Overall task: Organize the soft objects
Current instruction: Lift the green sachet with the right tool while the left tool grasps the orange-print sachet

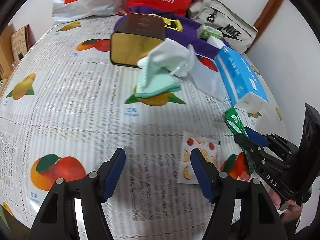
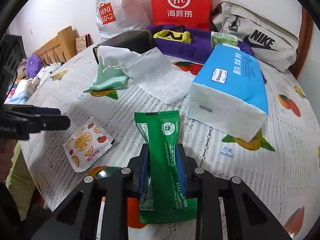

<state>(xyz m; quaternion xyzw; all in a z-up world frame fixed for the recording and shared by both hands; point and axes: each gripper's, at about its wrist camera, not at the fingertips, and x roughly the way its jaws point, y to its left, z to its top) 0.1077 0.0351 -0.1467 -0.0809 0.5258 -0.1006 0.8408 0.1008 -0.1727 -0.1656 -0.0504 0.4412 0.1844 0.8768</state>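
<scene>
Right gripper [image 2: 163, 170] pinches the green packet [image 2: 160, 140], which could slip sideways; left gripper [image 1: 158, 172] gapes wide, empty

white plastic bag [image 2: 118, 10] far left: "mini so" on an orange-red logo. red bag [image 2: 180, 2] far centre: "hi" in a circle, chinese "海底捞" under it. beige bag [image 2: 258, 38] far right: "nike" with swoosh. blue tissue pack [image 2: 232, 80] on the right: "yunyuein" or similar in a badge, the rest too small to read. green packet [image 2: 166, 160]: digits "400-1?1-1212", partly hidden. bench cloth [image 2: 270, 170]: "mango" with "芒果" under the fruit prints. right gripper [image 1: 250, 140] body, seen from the left wrist: "das".
</scene>
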